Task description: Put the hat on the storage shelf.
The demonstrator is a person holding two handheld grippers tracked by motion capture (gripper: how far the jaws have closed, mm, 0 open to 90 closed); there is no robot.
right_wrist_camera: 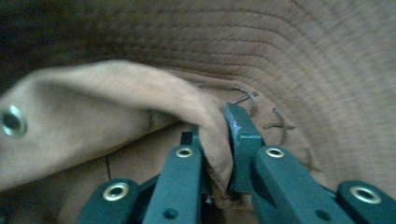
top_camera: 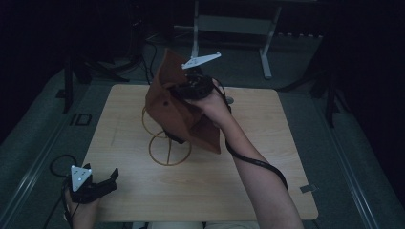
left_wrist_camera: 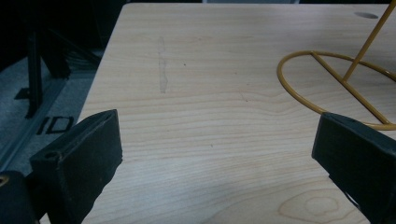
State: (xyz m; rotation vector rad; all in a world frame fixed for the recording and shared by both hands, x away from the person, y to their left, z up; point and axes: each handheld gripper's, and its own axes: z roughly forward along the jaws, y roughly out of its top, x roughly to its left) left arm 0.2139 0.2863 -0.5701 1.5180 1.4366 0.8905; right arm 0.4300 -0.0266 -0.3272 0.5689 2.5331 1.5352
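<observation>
R gripper [top_camera: 184, 90] is clamped on a fold of the brown hat [top_camera: 176, 107]; in the right gripper view the jaws pinch the fabric [right_wrist_camera: 212, 140] tight, brim stitching and an eyelet [right_wrist_camera: 11, 120] visible behind. Hat is held up in the air over the middle of the table [top_camera: 267, 157], above the yellow wire stand [top_camera: 165, 145], and drapes over the stand's top, so the upper part of the stand is covered. Can't tell whether fabric touches the wire.

L gripper [top_camera: 102, 183] sits at the near-left table corner, jaws wide apart, nothing between them; left gripper view shows bare wood plus the stand's ring base [left_wrist_camera: 327, 84] off to one side, cut off by the frame edge.

Around: grey metal frame [top_camera: 234, 28] on the floor beyond the far table edge, dark stands at both sides, small tape piece [top_camera: 308, 189] near the right corner. Room bg is very dark, details there unreadable. R gripper cable [top_camera: 258, 164] loops along the forearm.
</observation>
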